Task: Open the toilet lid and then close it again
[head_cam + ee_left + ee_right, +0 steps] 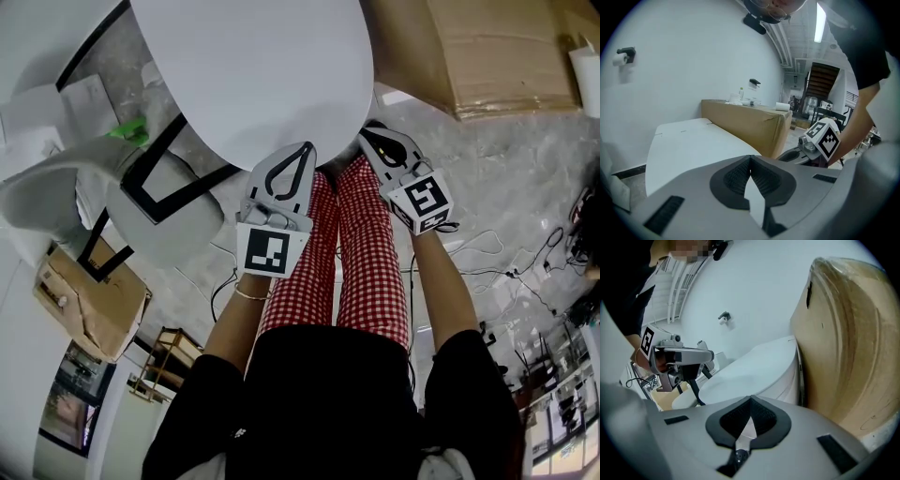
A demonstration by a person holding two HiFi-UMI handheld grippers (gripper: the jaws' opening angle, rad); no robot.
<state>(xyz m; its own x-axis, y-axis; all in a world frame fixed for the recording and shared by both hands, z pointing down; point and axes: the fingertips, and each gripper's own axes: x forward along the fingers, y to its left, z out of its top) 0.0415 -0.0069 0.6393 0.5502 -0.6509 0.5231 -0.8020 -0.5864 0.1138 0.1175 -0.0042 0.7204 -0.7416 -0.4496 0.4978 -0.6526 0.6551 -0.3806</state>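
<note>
The white toilet lid lies down flat over the bowl. It also fills the left gripper view as a white slab, the lid, and shows ahead in the right gripper view, the lid. My left gripper is shut with nothing in it, its tips at the lid's front edge; in its own view the left gripper points over the lid. My right gripper is shut and holds nothing, beside the lid's front right edge. From its own camera the right gripper has its jaws meeting at the tip.
A large cardboard box stands right of the toilet, close to the right gripper. A white seat with black frame sits at the left. Cables trail on the floor at right. The person's legs in red check trousers stand before the bowl.
</note>
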